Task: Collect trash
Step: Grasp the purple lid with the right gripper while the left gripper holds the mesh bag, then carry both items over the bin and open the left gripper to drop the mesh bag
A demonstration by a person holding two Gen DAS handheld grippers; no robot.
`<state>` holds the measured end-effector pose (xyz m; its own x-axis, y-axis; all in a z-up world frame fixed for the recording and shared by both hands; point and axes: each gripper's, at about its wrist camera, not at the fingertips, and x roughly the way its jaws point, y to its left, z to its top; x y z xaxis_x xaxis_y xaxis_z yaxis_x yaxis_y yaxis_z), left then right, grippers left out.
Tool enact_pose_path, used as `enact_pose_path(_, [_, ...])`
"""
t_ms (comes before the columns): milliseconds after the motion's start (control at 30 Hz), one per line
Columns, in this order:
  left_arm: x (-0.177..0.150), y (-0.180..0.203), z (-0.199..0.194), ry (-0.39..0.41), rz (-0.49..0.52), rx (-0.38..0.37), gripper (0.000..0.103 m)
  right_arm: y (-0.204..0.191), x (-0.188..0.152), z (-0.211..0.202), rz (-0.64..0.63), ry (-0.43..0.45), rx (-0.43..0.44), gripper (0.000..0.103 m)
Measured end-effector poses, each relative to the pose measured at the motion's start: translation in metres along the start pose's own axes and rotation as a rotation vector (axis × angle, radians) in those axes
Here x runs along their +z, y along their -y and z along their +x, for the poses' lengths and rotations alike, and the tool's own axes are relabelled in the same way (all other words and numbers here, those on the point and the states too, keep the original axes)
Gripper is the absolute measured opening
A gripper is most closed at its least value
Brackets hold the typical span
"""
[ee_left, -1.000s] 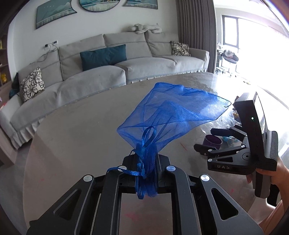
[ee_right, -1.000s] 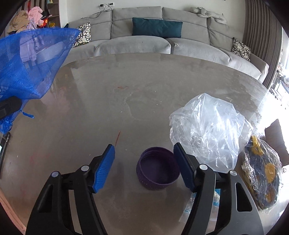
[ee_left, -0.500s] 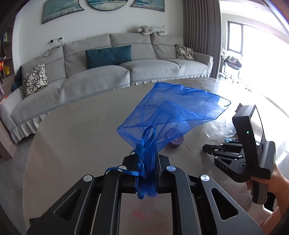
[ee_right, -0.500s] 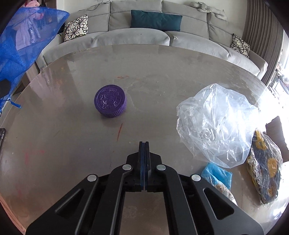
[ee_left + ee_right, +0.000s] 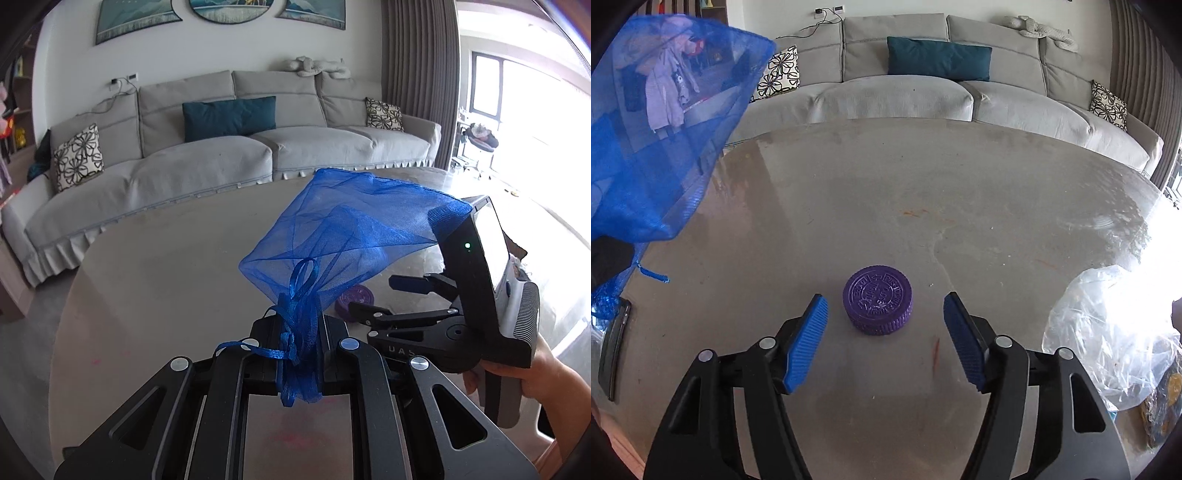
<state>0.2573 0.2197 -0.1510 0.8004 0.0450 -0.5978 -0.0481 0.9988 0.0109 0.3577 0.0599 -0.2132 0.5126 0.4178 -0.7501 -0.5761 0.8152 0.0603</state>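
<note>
The left gripper is pinching the gathered neck of a blue mesh bag, which is billowing up above the grey table. The right gripper, its jaws having just been opening, is standing wide with nothing pressed between the pads, just short of a purple cap lying top-up on the table beside a clear plastic bag

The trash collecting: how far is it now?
Nothing looks collected yet: the blue mesh bag, pinched at its neck in the shut left gripper, seems empty. The right gripper, jaws just opened, faces the purple cap without touching it. The clear plastic bag and wrappers remain.
</note>
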Motion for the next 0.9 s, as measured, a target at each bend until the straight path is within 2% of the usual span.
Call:
enact_pose_path(67, [0.000, -0.002, 0.000, -0.003, -0.003, 0.001, 0.013, -0.003, 0.003, 0.012, 0.008, -0.038, 0.013, 0.056])
enact_pose_path(200, [0.001, -0.005, -0.002, 0.003, 0.002, 0.013, 0.013, -0.008, 0.004, 0.027, -0.006, -0.058, -0.015, 0.048])
enact_pose_path(433, [0.002, -0.009, -0.003, 0.008, -0.013, 0.025, 0.013, -0.015, 0.006, 0.023, -0.029, -0.027, -0.032, 0.047])
enact_pose_path(700, [0.001, -0.001, -0.002, 0.011, -0.004, 0.058, 0.013, -0.024, -0.003, -0.035, -0.069, 0.075, -0.063, 0.047])
enact_pose_path(767, [0.001, 0.007, -0.004, 0.027, 0.022, 0.082, 0.013, -0.026, -0.010, -0.057, -0.077, 0.114, -0.075, 0.047])
enact_pose_path(900, [-0.002, 0.030, -0.008, 0.045, 0.082, 0.075, 0.013, -0.017, -0.025, -0.103, -0.052, 0.185, -0.088, 0.047])
